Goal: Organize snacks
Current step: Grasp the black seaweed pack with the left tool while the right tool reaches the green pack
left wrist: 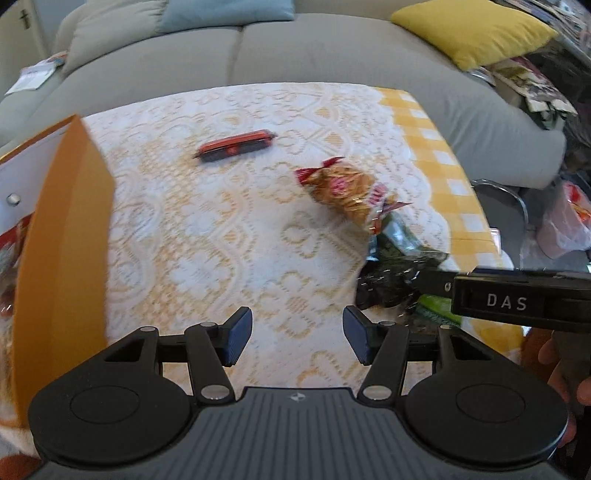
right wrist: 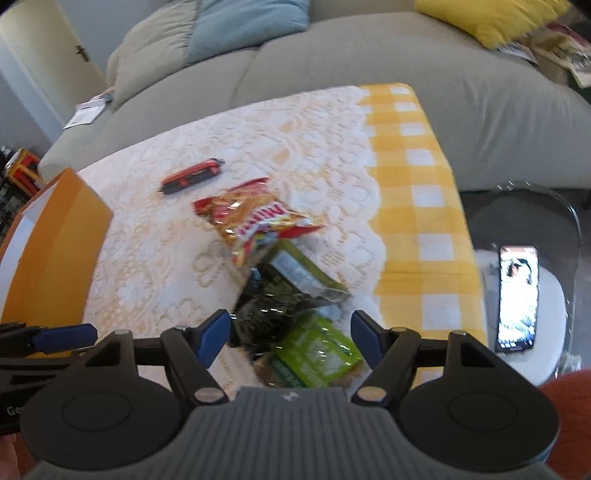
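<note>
A grey sofa (left wrist: 295, 55) carries a yellow cushion (left wrist: 476, 29) and a blue cushion (right wrist: 247, 26). A lit phone (right wrist: 517, 299) lies on a white stool (right wrist: 554, 332).

Grey sofa (left wrist: 295, 55) — yellow cushion (left wrist: 476, 29)

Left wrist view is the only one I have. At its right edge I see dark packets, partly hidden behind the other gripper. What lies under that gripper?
Observer: A bright green packet lies there, touching a dark packet.
Operator: Is the right gripper already holding it?
Observer: No. It is open, with one finger on each side above the green packet and neither pressing it.
Operator: Is there anything off to the right that I should avoid?
Observer: Yes. A phone with a lit screen lies on a white seat beside the table.
</note>
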Demonstrator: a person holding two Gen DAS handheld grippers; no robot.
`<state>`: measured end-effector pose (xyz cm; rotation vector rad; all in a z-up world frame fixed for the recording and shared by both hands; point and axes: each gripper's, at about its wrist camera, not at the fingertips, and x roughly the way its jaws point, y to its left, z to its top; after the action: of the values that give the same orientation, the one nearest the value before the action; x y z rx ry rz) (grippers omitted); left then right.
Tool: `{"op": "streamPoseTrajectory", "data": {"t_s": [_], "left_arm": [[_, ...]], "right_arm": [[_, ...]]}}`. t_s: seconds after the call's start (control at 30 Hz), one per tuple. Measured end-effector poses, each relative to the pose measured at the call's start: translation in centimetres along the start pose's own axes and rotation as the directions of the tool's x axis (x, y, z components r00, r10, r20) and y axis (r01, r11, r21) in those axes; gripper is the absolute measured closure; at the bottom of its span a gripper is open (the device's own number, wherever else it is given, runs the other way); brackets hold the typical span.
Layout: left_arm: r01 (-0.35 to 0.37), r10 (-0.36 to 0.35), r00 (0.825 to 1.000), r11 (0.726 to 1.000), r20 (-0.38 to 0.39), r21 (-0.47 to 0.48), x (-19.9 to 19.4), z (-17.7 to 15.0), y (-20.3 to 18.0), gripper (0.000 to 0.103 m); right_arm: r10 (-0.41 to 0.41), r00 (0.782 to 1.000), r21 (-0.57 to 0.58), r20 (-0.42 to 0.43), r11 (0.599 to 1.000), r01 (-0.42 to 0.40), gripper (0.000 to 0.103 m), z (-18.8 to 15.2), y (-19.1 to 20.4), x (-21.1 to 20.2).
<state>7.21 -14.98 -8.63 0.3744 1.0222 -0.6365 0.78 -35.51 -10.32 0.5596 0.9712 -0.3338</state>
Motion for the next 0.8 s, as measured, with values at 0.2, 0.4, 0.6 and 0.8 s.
{"op": "streamPoseTrajectory", "data": {"t_s": [0.2, 0.4, 0.6, 0.8], "left_arm": [[0.064, -0.064, 0.998, 0.997, -0.005, 0.032, 1.0, 0.7, -1.1, 0.036], [0.117, -0.119, 0.993, 0.985, 0.006, 0.129, 1.3, 1.5, -2.9, 0.036], [0.176, -0.175, 0.984, 0.964, -0.024, 0.200, 2.9, 2.4, -5.3, 0.036], [0.184, -0.172, 0.983, 0.956, -0.070, 0.227, 4.9, 2.6, -6.6, 0.036]], "right_arm": [[-0.001, 0.999, 0.099, -0.041, 0.995, 0.005, 0.041, -0.1, -1.7, 0.8], [0.021, 1.000, 0.161, -0.007, 0.987, -0.020, 0.044, 0.2, -2.5, 0.6], [0.021, 1.000, 0.250, -0.001, 0.968, -0.020, 0.056, 0.5, -3.9, 0.6], [0.036, 0.999, 0.271, -0.020, 0.962, -0.029, 0.056, 0.4, -4.2, 1.0]]}}
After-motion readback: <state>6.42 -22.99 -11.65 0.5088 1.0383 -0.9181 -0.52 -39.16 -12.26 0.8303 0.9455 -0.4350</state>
